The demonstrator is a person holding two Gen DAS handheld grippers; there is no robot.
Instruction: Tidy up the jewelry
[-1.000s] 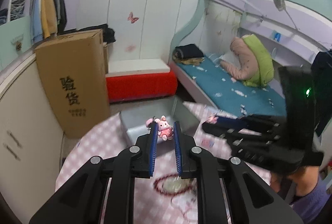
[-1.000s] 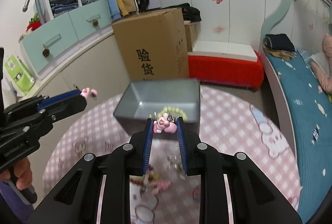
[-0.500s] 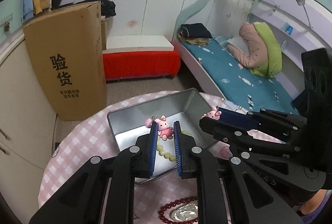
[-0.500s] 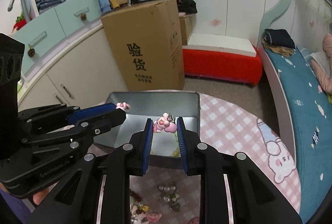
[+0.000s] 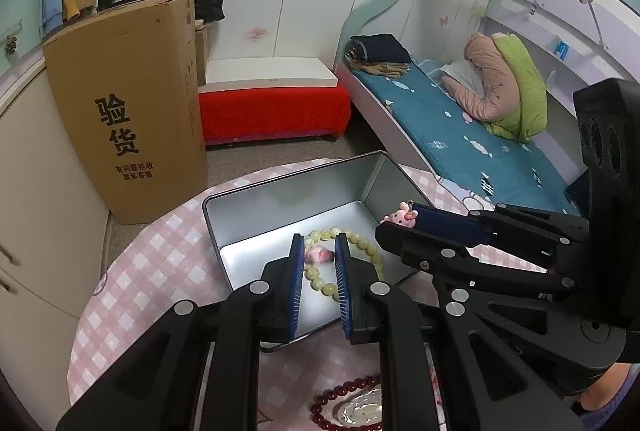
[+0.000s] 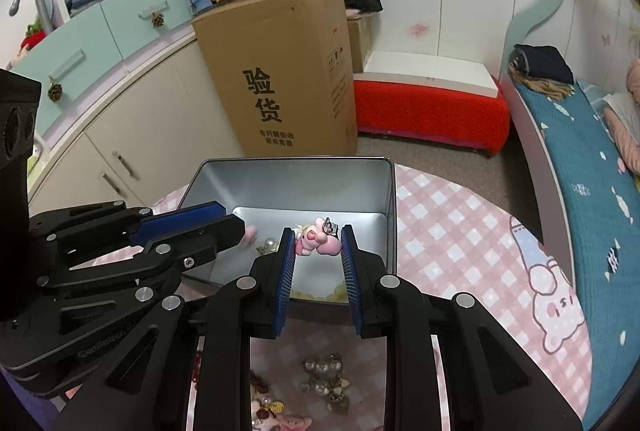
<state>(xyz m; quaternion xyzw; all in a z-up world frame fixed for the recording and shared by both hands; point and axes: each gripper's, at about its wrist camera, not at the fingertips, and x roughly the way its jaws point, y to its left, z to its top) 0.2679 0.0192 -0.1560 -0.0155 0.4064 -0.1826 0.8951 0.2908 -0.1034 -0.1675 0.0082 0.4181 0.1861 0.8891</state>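
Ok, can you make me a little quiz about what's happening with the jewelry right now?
1. What does the right gripper hold? a) a ring b) a pink animal charm c) nothing
2. True or false: the pale green bead bracelet lies inside the metal tin.
3. What colour is the beaded loop lying on the checked cloth outside the tin?
Key: 1 b. 2 true. 3 dark red.
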